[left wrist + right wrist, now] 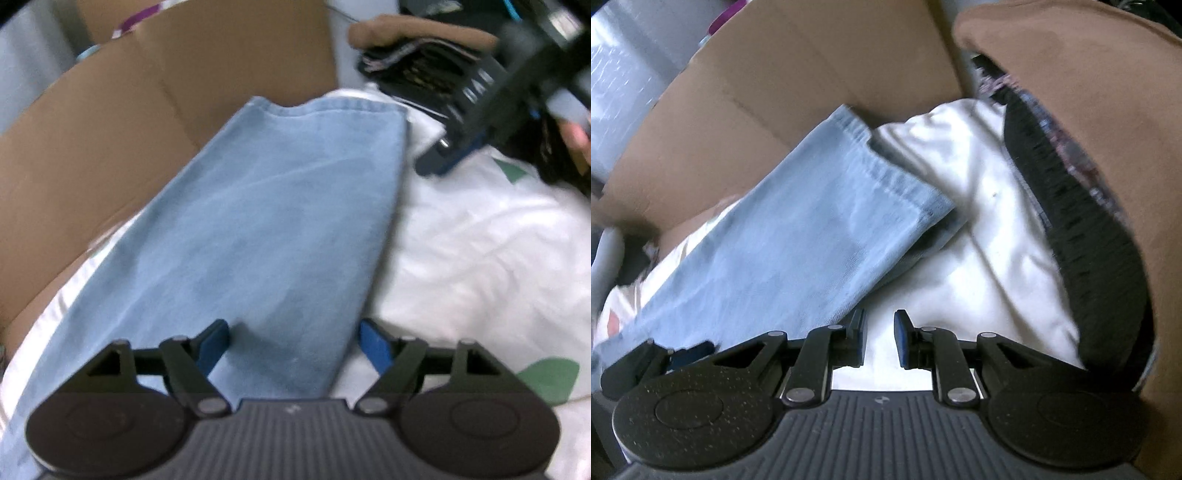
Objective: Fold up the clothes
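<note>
Light blue jeans (266, 221) lie folded lengthwise on a white sheet (480, 251), hem end far from me. My left gripper (293, 341) is open just above the near part of the jeans, its jaws straddling the fabric's width. In the right wrist view the jeans (798, 240) run diagonally from lower left to the hem at centre. My right gripper (880, 338) is open over the white sheet (979, 240), just right of the jeans' edge, holding nothing. The right gripper also shows in the left wrist view (480, 122), blurred, past the jeans' right side.
A large cardboard box flap (110, 140) stands along the left and far side. A pile of brown (1089, 92) and dark clothes (1089, 240) sits at the right. The sheet has green leaf prints (550, 376).
</note>
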